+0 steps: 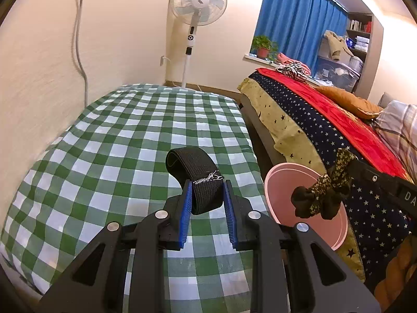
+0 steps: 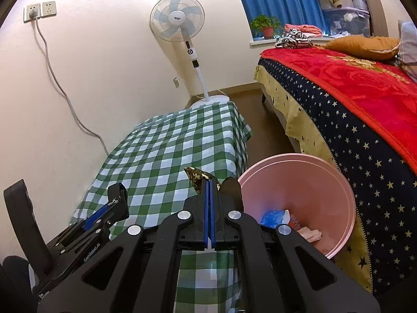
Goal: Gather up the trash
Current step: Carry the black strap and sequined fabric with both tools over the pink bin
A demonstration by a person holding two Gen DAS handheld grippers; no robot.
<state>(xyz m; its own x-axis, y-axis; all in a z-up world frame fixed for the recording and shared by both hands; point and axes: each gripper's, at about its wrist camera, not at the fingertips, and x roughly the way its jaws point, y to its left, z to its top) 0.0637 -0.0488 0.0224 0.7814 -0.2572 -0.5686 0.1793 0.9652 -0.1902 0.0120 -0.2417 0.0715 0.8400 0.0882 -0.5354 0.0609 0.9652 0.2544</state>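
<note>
My left gripper (image 1: 207,186) is shut on a black elastic band (image 1: 198,173) that loops up above the green checked table (image 1: 125,140). The same left gripper (image 2: 116,195) shows at the lower left of the right wrist view, with the black band (image 2: 118,190) at its tip. My right gripper (image 2: 209,182) is shut on a dark flowered scrunchie (image 2: 198,177). In the left wrist view that scrunchie (image 1: 323,195) hangs over the pink bin (image 1: 280,182). The pink bin (image 2: 312,172) stands on the floor beside the table and holds blue and pale scraps (image 2: 276,217).
A white standing fan (image 2: 179,26) stands by the wall past the table. A bed with a red and starry cover (image 2: 365,99) runs along the right, close to the bin. A grey cable (image 2: 54,78) hangs from the wall socket.
</note>
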